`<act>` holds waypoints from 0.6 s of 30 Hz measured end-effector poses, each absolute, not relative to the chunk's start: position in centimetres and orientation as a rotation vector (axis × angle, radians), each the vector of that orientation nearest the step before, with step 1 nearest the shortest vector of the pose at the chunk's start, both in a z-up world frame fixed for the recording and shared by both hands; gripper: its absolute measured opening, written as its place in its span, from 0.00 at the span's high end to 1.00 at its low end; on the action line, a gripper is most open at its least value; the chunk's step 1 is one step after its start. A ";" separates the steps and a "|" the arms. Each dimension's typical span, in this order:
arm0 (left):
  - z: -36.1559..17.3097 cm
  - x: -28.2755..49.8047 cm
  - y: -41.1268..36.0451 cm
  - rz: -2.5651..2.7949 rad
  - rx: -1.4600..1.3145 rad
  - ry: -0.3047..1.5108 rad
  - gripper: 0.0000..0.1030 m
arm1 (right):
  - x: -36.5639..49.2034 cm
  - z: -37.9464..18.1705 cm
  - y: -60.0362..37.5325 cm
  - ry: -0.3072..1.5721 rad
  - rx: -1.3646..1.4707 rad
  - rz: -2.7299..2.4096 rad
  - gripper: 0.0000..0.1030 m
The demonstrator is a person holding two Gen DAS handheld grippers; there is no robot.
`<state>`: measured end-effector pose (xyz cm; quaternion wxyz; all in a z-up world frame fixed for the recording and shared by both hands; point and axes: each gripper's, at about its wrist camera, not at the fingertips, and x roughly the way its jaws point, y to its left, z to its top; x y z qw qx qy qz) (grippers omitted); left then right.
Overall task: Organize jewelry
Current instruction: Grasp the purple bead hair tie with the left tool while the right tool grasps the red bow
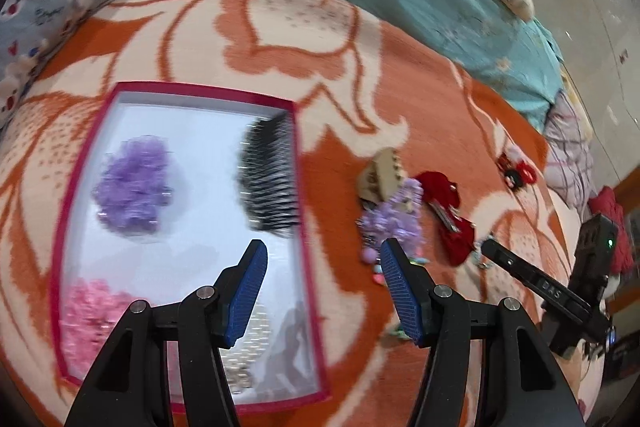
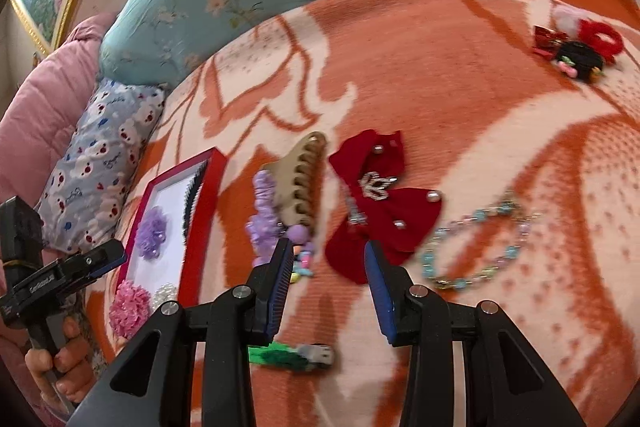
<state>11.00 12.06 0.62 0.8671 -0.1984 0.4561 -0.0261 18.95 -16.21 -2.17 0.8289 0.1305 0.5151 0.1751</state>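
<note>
An orange-and-cream blanket covers the bed. On it lies the red-rimmed box holding a black comb, purple flower and pink flower. Right of the box lie a red bow, beige claw clip and bead bracelet. Left gripper and right gripper hover with fingers spread, empty. No readable writing.

The orange-and-cream blanket looks like soft, matt woven cloth. The red bow is matt fabric studded with glossy pearls. The beige claw clip is smooth plastic; the bead bracelet is glossy and translucent.
</note>
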 end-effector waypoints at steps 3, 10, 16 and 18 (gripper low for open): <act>0.2 12.0 10.4 -0.085 -0.400 0.971 0.43 | 19.1 -2.3 -17.0 1.091 0.276 0.356 0.62; -1.4 15.1 7.4 -0.128 -0.396 1.005 0.43 | 19.8 -2.9 -18.2 1.096 0.257 0.327 0.62; -3.3 18.2 5.8 -0.161 -0.432 1.031 0.43 | 21.2 -3.5 -17.7 1.109 0.217 0.331 0.53; -4.1 19.2 5.3 -0.165 -0.432 1.037 0.43 | 21.8 -3.9 -17.3 1.114 0.181 0.342 0.51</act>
